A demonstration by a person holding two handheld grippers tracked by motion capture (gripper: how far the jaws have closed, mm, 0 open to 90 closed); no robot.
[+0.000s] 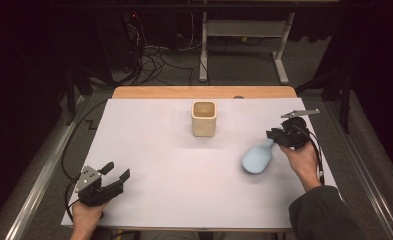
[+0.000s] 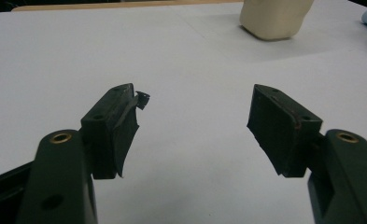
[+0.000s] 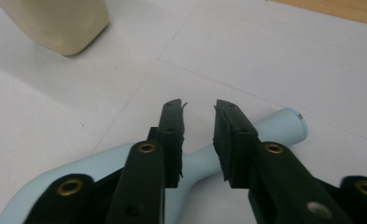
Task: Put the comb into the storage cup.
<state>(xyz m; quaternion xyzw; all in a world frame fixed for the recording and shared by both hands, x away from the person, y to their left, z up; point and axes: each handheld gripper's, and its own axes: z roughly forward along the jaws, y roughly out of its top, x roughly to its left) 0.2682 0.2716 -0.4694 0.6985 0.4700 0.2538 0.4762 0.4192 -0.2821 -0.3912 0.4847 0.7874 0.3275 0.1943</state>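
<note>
Item: light-blue brush (image 1: 258, 158), right of centre on the white table (image 1: 149, 150), near side of the cream cup (image 1: 204, 118). Your right gripper (image 3: 200, 106) straddled its handle, jaws narrowly parted, not visibly clamped. Your left gripper (image 1: 115, 172) sat wide open, near-left.

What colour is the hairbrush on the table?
Pale blue; the hairbrush shows best in the right gripper view.

Overhead arrangement on the white table cover (image 1: 149, 150). A cream square cup (image 1: 204, 119) stands upright near the far centre. A pale blue hairbrush (image 1: 258, 157) lies right of centre, handle toward the right gripper (image 1: 274, 135) (whose jaws sit at the handle's end; contact cannot be resolved). The left gripper (image 1: 115, 172) rests at the near left corner, jaws spread apart, well apart from both objects.
</note>
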